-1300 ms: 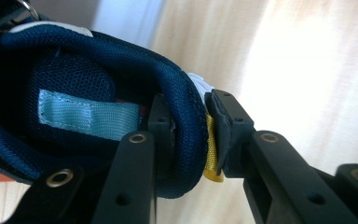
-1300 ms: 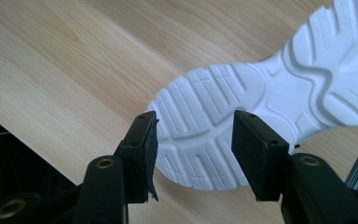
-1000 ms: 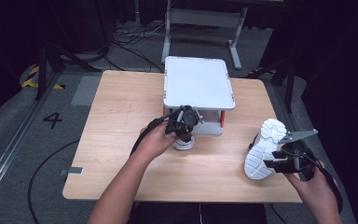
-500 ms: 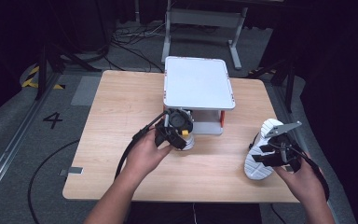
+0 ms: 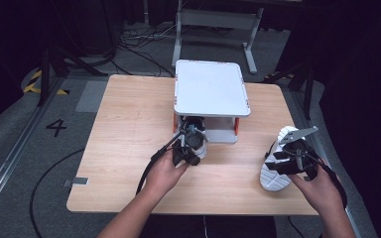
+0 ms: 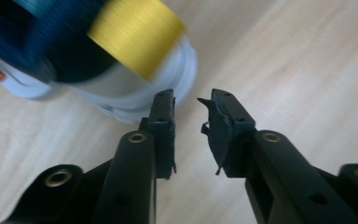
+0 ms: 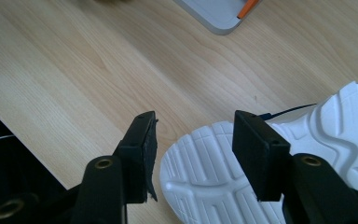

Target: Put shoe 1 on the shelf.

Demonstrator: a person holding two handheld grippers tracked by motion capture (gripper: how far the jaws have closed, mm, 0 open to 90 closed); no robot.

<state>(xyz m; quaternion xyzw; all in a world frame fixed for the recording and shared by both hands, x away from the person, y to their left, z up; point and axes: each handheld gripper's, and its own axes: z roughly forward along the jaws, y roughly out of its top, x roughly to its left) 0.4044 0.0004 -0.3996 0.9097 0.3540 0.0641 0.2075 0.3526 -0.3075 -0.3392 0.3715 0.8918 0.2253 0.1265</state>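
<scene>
high view, wooden table [image 5: 129,129], grey floor [image 5: 10,148]

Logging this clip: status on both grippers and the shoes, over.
Left gripper open, empty, beside blue-and-yellow shoe. Right gripper open over sole of white shoe. Nothing in the way.

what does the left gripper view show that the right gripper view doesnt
Left gripper view alone: a blurred shoe with a dark blue upper, a yellow band and a white sole edge, just beyond the open left tool, which holds nothing.

Right gripper view alone: a shoe lying sole-up, its white tread between the jaws of the open right tool, plus a corner of the grey rack with an orange post.

Both: the light wooden table and a pair of black jaws standing apart.
</scene>
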